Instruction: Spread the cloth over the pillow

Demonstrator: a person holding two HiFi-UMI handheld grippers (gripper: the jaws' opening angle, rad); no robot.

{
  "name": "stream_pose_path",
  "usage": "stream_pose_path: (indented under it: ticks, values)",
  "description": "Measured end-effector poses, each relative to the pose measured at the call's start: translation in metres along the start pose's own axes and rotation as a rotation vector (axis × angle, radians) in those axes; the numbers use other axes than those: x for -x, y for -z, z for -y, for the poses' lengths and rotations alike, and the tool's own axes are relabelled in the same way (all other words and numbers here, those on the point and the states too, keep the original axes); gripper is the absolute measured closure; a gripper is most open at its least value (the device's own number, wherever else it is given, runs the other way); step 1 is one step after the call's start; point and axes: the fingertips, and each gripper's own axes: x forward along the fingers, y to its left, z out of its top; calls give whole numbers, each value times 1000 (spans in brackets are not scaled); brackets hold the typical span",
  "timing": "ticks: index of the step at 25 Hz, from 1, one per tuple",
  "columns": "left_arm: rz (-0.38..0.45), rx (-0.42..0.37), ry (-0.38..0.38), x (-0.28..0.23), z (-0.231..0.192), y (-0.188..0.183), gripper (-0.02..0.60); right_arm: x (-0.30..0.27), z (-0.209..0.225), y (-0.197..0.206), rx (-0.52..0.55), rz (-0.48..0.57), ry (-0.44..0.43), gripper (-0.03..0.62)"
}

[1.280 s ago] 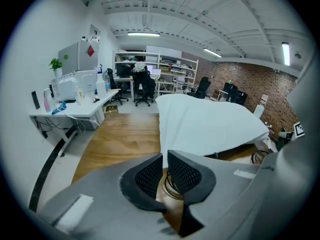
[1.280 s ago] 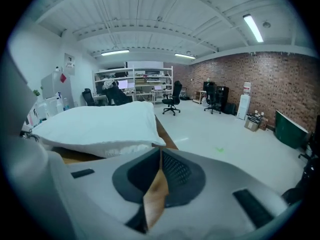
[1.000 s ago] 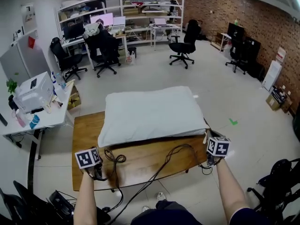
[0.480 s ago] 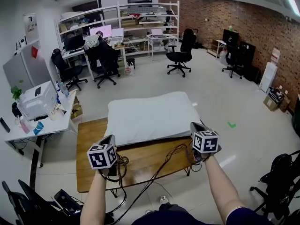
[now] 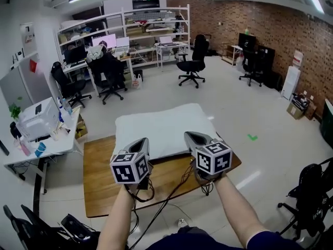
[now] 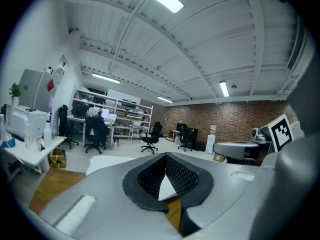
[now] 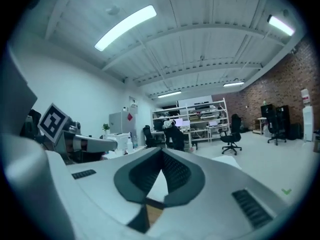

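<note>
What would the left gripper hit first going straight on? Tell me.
Likely nothing near: the left gripper points almost level, over the pillow, towards open floor and an office chair. Depth is unclear.

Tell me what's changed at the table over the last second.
Both grippers rose from the table's near edge and drew closer together. The left gripper and the right gripper now hang side by side above the wooden table, pointing toward the pillow. Both sets of jaws are shut with nothing between them, and nothing was picked up. The pillow lies where it was.
</note>
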Motion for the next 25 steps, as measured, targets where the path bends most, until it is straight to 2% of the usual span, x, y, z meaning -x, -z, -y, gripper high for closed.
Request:
stream_pose_path:
  ticks: [6,13,19,25]
  values:
    - [50,13,89,-1,47,-24,572,4,-45,-26,-10,43,-103,582]
    - [100,-18,127,14,82,-72,572,22,-66,-73,-8,112,-164,583]
    - [106,-78,115,12,92,-95,572,25,-64,-101,37,134,-154,583]
    - [73,-59,124,1,91,-86,572,16,-53,-89,31,99,-133,583]
